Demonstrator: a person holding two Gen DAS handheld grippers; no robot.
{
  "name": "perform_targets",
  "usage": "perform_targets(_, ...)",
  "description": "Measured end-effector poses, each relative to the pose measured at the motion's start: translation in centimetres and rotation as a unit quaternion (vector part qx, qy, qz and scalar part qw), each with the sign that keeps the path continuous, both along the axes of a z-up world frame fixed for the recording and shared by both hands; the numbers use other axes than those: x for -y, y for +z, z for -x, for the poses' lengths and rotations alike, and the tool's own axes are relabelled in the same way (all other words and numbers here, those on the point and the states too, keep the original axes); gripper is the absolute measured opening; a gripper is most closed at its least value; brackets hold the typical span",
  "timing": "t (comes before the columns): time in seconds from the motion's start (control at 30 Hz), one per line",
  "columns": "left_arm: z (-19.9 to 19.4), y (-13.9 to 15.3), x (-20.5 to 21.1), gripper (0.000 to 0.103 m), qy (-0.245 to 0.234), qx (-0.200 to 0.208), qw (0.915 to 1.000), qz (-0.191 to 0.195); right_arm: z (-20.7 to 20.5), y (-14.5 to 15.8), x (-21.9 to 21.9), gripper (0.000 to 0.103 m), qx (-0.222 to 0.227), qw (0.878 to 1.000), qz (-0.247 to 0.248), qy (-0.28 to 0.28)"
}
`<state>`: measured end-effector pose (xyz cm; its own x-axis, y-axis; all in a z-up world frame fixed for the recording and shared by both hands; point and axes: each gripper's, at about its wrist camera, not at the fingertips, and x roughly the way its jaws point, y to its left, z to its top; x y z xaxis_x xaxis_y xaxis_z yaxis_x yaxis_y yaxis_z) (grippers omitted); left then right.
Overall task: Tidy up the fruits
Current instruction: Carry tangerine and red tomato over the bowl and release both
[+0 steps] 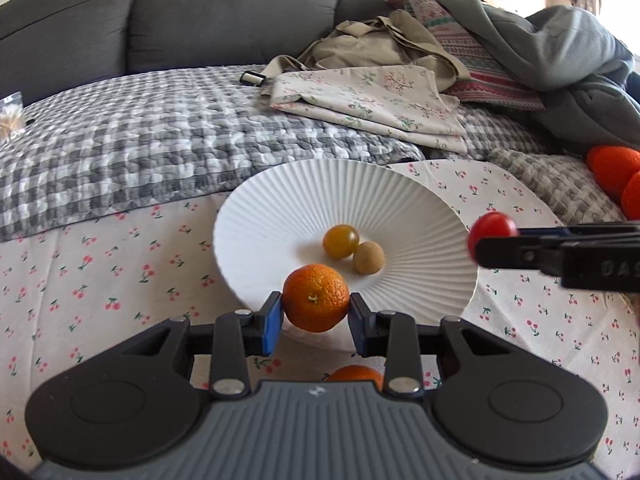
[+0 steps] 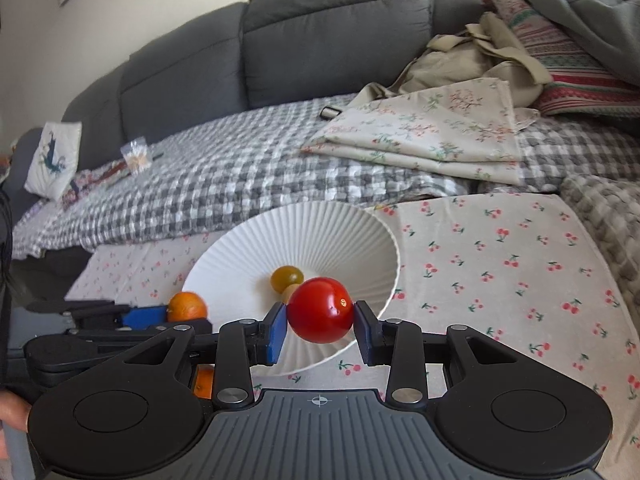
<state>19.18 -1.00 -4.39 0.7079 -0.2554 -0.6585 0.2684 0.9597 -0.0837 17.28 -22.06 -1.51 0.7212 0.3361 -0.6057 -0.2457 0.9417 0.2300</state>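
Observation:
My left gripper [image 1: 316, 307] is shut on an orange mandarin [image 1: 316, 298], held over the near rim of a white ribbed plate [image 1: 280, 200]. In the plate's hollow lie a yellow-brown tomato [image 1: 341, 241] and a small kiwi [image 1: 368, 257]. My right gripper [image 2: 321, 315] is shut on a red tomato [image 2: 320, 309] above the plate's [image 2: 320, 232] near right edge; the yellow-brown tomato [image 2: 286, 277] shows behind it. In the left wrist view the right gripper [image 1: 476, 246] comes in from the right with the red tomato [image 1: 492, 229]. The right wrist view shows the left gripper [image 2: 160, 316] with the mandarin [image 2: 187, 306] at the left.
The plate rests on a cherry-print cloth [image 1: 100, 280] on a grey checked blanket [image 1: 120, 148]. Another orange [image 1: 356, 374] lies on the cloth under my left gripper. More oranges [image 1: 616, 168] sit at the right edge. Folded floral fabric [image 1: 360, 96], a beige bag and a grey sofa back lie beyond.

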Motion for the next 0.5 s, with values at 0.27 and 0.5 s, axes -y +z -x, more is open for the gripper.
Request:
perform_targets(0.27, -1.0, -0.6, 1.1, 0.033, -0.018, 0.004, 0.9998, -0.013, -1.5, -1.5, -2.2, 0.035, -0.005, 0.999, 0.039, 0.018)
perform_targets(0.5, -0.9, -1.0, 1.3, 0.039, -0.018, 0.013, 0.9996, -0.019, -2.0, -2.7, -2.8, 0.037, -0.01, 0.998, 0.056, 0.014)
